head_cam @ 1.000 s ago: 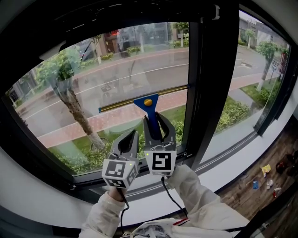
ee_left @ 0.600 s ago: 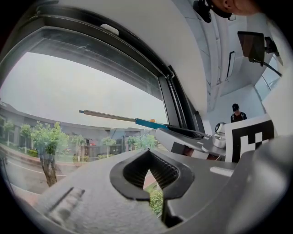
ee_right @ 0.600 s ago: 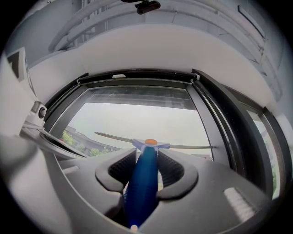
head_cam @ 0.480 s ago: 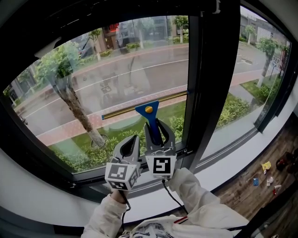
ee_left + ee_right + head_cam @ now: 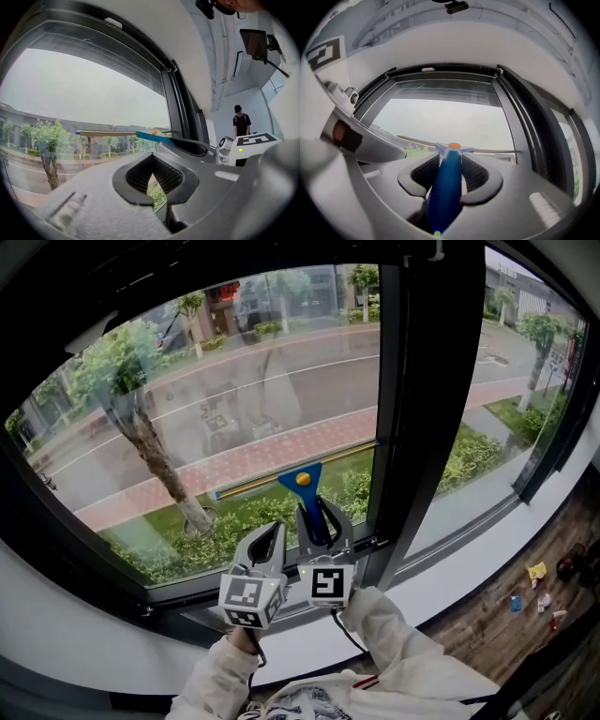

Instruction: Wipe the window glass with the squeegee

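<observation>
The squeegee (image 5: 302, 480) is pressing against the window glass (image 5: 234, 390), low on the pane and just left of the black post (image 5: 412, 409). Its brass-coloured blade is running leftward from the post and dipping a little at the far end. The right gripper (image 5: 320, 514) is clamping the blue handle from below, with both jaws closed tight around it. The left gripper (image 5: 268, 538) is hovering just beside it, on the side away from the post. Its jaws are drawn together with nothing between them, and it is staying clear of the blade. Beyond the glass, well left of the post, a tree (image 5: 141, 418) is standing by a wet road. Right of the post, a few small scraps (image 5: 536, 579) are lying on the wooden floor (image 5: 487, 615).
</observation>
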`<action>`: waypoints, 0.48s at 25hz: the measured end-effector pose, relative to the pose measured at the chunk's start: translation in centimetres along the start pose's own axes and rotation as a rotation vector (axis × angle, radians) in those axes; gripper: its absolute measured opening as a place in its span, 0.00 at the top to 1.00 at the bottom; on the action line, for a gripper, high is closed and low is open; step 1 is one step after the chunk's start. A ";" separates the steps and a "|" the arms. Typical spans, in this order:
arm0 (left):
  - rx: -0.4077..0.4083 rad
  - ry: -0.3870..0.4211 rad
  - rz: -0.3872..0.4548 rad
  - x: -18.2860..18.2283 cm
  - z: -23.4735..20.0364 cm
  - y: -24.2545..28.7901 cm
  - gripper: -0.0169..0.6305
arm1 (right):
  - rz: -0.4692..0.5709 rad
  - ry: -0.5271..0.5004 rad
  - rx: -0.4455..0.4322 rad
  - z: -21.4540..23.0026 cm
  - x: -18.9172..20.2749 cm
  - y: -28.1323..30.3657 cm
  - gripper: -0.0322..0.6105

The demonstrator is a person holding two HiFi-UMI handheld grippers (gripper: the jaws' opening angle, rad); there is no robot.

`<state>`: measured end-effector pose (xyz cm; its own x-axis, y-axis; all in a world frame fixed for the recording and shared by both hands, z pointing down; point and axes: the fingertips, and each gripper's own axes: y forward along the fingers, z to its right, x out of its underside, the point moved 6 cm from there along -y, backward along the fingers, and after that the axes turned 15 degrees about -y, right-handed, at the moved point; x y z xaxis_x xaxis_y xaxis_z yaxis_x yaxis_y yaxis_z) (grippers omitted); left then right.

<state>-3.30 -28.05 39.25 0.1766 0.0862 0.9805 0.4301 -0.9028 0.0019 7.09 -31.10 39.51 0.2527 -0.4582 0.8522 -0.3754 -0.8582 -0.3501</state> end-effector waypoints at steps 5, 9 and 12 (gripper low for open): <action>-0.003 -0.001 -0.016 0.6 -0.1 -0.2 0.98 | -0.032 -0.028 -0.021 -0.8 2.0 -1.0 0.72; -0.012 -0.005 -0.029 1.3 -0.3 -0.3 0.98 | -0.050 -0.028 -0.029 -1.3 3.2 -1.5 0.72; -0.017 -0.009 -0.042 1.9 -0.3 -0.4 0.98 | -0.058 -0.042 -0.035 -1.7 4.1 -1.7 0.72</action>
<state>-3.44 -27.70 41.14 0.1666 0.1275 0.9778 0.4220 -0.9054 0.0461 7.29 -31.10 44.28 0.3122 -0.4177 0.8533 -0.3899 -0.8753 -0.2859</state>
